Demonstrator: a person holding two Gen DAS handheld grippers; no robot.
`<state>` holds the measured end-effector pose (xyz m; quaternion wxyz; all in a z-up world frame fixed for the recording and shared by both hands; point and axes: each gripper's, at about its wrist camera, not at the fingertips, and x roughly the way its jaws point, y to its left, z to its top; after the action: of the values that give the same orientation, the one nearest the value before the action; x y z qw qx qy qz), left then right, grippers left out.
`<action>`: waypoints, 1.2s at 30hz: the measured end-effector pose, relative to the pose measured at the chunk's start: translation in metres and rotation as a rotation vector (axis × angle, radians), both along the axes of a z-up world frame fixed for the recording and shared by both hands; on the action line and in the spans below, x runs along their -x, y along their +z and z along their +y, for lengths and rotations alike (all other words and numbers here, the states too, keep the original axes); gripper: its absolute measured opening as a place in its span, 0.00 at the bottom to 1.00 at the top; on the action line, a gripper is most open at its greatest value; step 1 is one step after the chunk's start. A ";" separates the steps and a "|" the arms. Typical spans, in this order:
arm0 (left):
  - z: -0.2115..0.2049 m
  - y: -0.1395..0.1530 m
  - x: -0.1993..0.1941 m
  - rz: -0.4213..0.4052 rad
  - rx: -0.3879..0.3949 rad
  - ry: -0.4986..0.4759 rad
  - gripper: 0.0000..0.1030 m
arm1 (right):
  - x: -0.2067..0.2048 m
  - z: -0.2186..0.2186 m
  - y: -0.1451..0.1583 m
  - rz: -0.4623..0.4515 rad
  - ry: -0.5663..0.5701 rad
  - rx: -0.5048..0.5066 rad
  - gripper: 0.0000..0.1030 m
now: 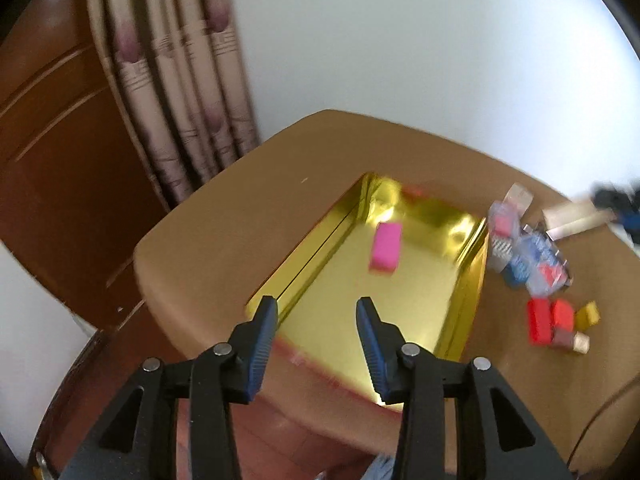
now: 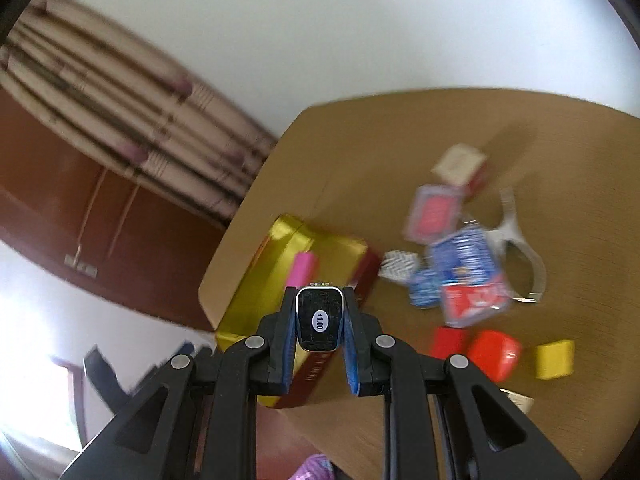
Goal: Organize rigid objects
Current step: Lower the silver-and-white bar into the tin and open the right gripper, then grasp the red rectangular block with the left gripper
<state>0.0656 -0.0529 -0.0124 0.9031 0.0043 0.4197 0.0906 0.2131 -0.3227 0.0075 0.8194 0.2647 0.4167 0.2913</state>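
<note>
Black case labelled "+1.00" [image 2: 319, 317] is clamped in the right gripper [image 2: 319, 320], above the gold tin [image 1: 466, 280].
Left gripper [image 1: 317, 308] is held released over the tin; pink block [image 1: 385, 246] lies inside. Other labels on the bench [image 1: 312, 148] are too blurred to read.

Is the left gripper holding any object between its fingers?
No: in the left wrist view the left gripper stands open with nothing between its fingers, above the gold tin.
</note>
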 end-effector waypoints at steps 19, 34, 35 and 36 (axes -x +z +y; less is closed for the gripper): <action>0.016 -0.048 0.015 0.073 0.034 -0.050 0.41 | -0.104 0.163 -0.055 0.166 0.146 0.295 0.31; 0.008 -0.057 0.013 0.097 -0.015 -0.060 0.41 | 0.036 0.017 -0.040 -0.200 -0.203 0.346 0.80; 0.006 -0.056 0.015 0.091 -0.018 -0.069 0.41 | 0.050 -0.013 -0.048 -0.178 -0.250 0.358 0.80; 0.004 -0.055 0.017 0.085 -0.014 -0.079 0.41 | 0.059 -0.035 -0.054 -0.159 -0.281 0.372 0.80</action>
<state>0.0487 -0.0494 -0.0675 0.8874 0.0312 0.4564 0.0573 0.1546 -0.3576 -0.0461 0.9167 0.1410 0.3564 0.1126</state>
